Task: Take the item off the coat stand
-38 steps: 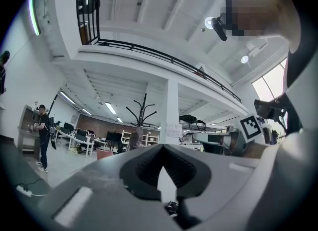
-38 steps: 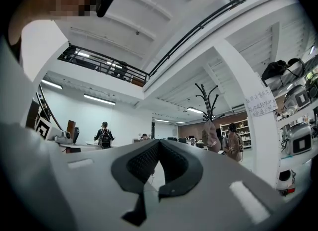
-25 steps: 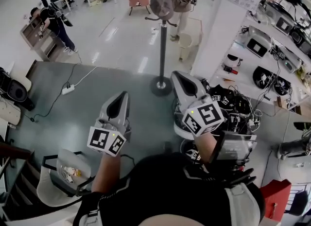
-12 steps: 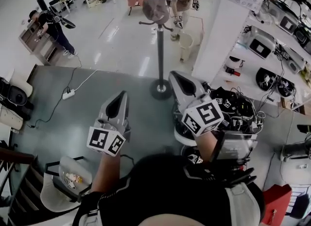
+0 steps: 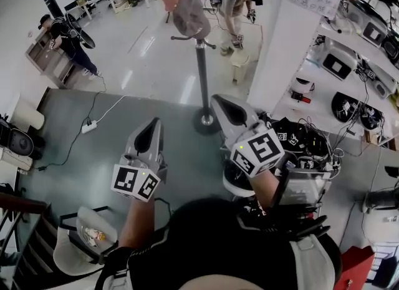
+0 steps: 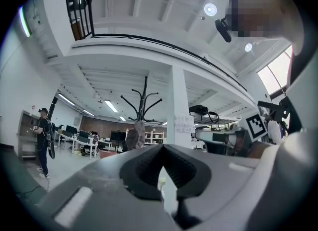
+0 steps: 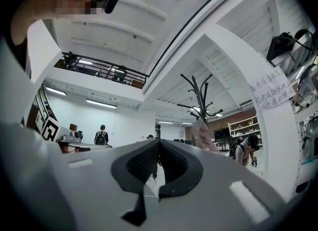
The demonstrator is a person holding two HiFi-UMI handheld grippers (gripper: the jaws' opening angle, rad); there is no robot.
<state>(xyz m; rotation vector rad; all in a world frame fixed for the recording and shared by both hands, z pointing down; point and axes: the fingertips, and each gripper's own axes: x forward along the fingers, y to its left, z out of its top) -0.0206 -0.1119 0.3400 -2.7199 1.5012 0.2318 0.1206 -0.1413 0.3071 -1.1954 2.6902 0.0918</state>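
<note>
Grey item (image 5: 190, 14) hangs lengthwise down coat stand (image 5: 201, 77); left hand-held gripper (image 5: 151, 130), right hand-held gripper (image 5: 225, 105) clenched, empty.

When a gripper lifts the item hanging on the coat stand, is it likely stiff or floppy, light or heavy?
Probably floppy: the item hangs and droops like soft cloth. Probably light: the slim coat stand carries it high on one side and looks steady. It may catch on the stand if pulled sideways.
</note>
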